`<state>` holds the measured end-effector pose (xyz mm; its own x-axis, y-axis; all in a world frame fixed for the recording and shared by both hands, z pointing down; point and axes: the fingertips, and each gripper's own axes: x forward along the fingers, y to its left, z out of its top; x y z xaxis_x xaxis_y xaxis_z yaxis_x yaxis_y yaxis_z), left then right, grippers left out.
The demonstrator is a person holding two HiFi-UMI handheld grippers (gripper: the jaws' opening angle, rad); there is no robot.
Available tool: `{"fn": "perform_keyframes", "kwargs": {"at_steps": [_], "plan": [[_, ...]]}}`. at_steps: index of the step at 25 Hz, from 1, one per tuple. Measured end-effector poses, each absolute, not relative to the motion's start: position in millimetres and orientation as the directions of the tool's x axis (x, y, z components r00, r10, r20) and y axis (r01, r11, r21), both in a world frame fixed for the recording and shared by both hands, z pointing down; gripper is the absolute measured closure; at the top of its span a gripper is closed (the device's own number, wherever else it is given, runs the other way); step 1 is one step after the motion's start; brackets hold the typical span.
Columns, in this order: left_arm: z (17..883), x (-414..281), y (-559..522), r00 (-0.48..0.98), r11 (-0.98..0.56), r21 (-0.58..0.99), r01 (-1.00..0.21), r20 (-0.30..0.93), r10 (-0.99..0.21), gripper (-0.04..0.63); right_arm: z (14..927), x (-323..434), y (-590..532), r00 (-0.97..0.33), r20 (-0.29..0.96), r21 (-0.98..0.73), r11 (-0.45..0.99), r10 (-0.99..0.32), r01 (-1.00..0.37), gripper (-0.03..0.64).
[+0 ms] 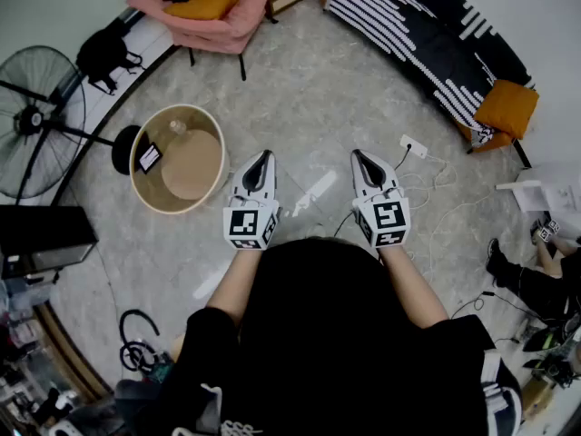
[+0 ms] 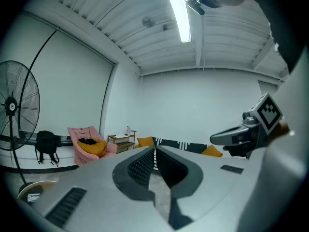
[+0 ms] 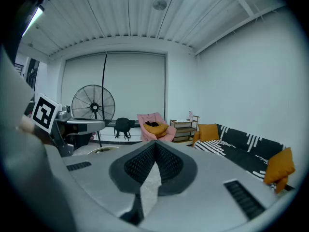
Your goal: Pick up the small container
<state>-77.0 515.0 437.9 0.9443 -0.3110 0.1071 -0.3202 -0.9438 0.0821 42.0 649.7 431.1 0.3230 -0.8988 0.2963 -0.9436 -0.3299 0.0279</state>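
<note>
A small clear container (image 1: 177, 127) stands on a round tan table (image 1: 207, 123) at the left in the head view, beside a dark phone-like object (image 1: 148, 158). My left gripper (image 1: 264, 156) hovers just right of the table with its jaws shut and nothing between them. My right gripper (image 1: 358, 156) is held level with it, farther right, also shut and empty. In the left gripper view my left gripper (image 2: 154, 149) points across the room, and the table's rim (image 2: 29, 188) shows low at the left. My right gripper (image 3: 155, 143) in its own view aims toward the pink chair.
A standing fan (image 1: 36, 116) and a black bag (image 1: 104, 54) are left of the table. A pink chair (image 1: 213, 12) stands at the back, a striped sofa (image 1: 427, 34) at the back right. A power strip (image 1: 415, 146) with cables lies on the floor; a seated person's legs (image 1: 531, 284) are at the right.
</note>
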Motion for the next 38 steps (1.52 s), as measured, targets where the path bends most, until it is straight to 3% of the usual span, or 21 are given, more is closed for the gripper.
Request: {"fn": "perform_keyframes", "kwargs": {"at_steps": [7,16,28,38], "plan": [[458,-78,530,0.932,-0.928,0.115,-0.354,0.127,-0.340,0.566,447,61,668,0.344,0.295,-0.002,-0.361,-0.891,-0.933,0.595],[482,-32,506,0.949,-0.952,0.116,-0.284,0.174,-0.262,0.566,495,88,677,0.380,0.398,-0.002,-0.415,-0.835,-0.910,0.595],[493,106,423,0.968,-0.970,0.127,-0.207,0.168,-0.184,0.566,501,235,607,0.494,0.411,0.038,-0.527,-0.766,-0.849,0.595],[496,214,287,0.960,-0.962,0.161,-0.222,0.209,-0.187,0.566,501,326,457,0.441,0.442,0.040,-0.473,-0.781,-0.880,0.595]]}}
